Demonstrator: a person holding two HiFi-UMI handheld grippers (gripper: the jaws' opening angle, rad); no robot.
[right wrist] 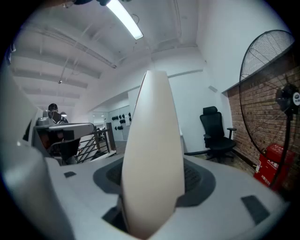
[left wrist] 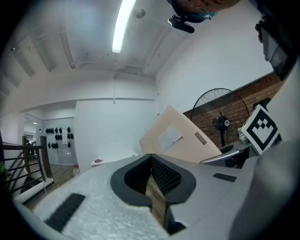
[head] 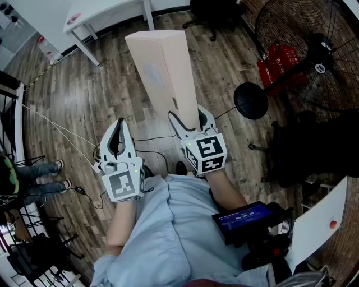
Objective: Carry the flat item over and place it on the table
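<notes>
far left: white table (head: 95,14), well apart from us | left: our left gripper (head: 119,126) has its jaws pressed together with nothing between them | centre: flat beige box (head: 162,61) stands out ahead over the wooden floor (head: 84,95) | right: our right gripper (head: 188,116) clamps the box's near end | far right: standing fan (head: 303,50)

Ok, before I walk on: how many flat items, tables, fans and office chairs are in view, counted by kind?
Flat beige item, in the right gripper's jaws: 1
White table: 1
Floor fan: 1
Black office chair: 1
Total: 4
</notes>
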